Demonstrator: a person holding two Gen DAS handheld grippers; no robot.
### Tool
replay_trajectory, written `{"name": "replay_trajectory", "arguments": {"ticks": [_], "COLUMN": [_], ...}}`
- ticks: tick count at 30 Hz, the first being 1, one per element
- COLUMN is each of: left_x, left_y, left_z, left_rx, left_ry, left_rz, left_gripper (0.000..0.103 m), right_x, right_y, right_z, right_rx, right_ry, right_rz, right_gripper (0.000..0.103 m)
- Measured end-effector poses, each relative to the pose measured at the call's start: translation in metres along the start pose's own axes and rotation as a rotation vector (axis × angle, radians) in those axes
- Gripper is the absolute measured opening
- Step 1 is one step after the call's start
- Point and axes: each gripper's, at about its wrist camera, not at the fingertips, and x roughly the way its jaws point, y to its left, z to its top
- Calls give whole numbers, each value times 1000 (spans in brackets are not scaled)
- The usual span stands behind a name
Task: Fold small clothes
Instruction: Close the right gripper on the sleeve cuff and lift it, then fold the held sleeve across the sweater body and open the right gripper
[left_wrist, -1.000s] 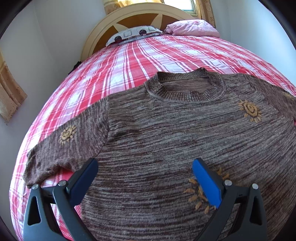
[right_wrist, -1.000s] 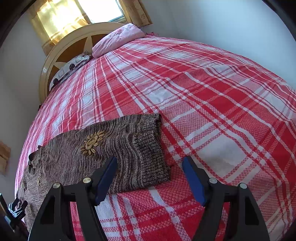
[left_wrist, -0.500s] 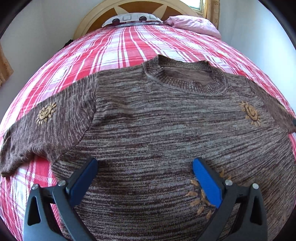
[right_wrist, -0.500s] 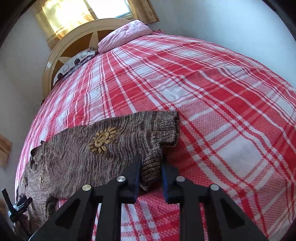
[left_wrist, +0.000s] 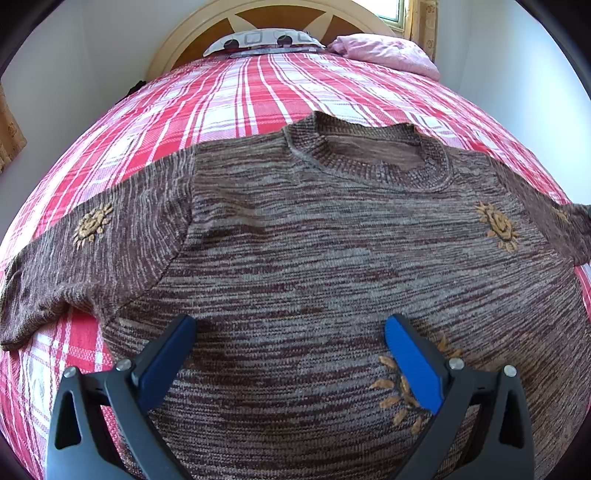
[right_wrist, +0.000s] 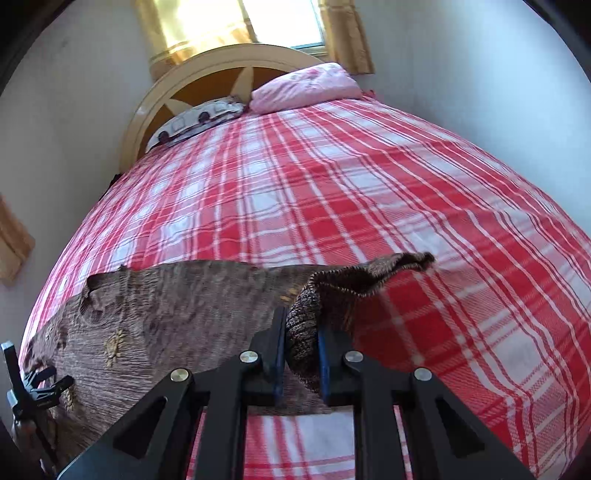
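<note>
Since a second ago the right gripper (right_wrist: 300, 343) has closed on the sweater's cuff and lifted that sleeve off the bed.

The brown knitted sweater (left_wrist: 314, 258) lies front-up across the red plaid bed (left_wrist: 236, 92), its collar (left_wrist: 373, 155) toward the headboard (left_wrist: 207, 33) and its other sleeve (left_wrist: 85, 251) spread out toward the bed's left edge. The right gripper's fingers (right_wrist: 275, 354) are pinched nearly together on the ribbed cuff (right_wrist: 303, 332), with the lifted sleeve end draping off to the right above the bedspread. The left gripper (left_wrist: 290, 350) hovers over the sweater's lower body, its blue-padded fingers (left_wrist: 410, 362) spread wide and holding nothing (whether they touch the knit is unclear). Two pillows (right_wrist: 303, 86) sit at the headboard.
</note>
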Motion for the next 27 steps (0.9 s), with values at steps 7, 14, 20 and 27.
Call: {"name": "replay_trajectory", "arguments": {"ticks": [7, 14, 20, 27], "left_x": [0, -1, -3, -30], "left_y": [-1, -1, -1, -48], "left_z": [0, 0, 1, 15], "left_rx": [2, 2, 7, 126], "left_ry": [-2, -3, -4, -59], "left_rz": [5, 4, 5, -33], "left_gripper": [103, 103, 103, 102], "right_x": [10, 31, 25, -18], "right_y": [77, 160, 170, 109], "right_z": [-10, -47, -78, -83], "right_rx": [-180, -395, -453, -383], "right_ry": [11, 95, 133, -25], "right_rz": [54, 176, 296, 231], "right_gripper": [14, 14, 73, 74]}}
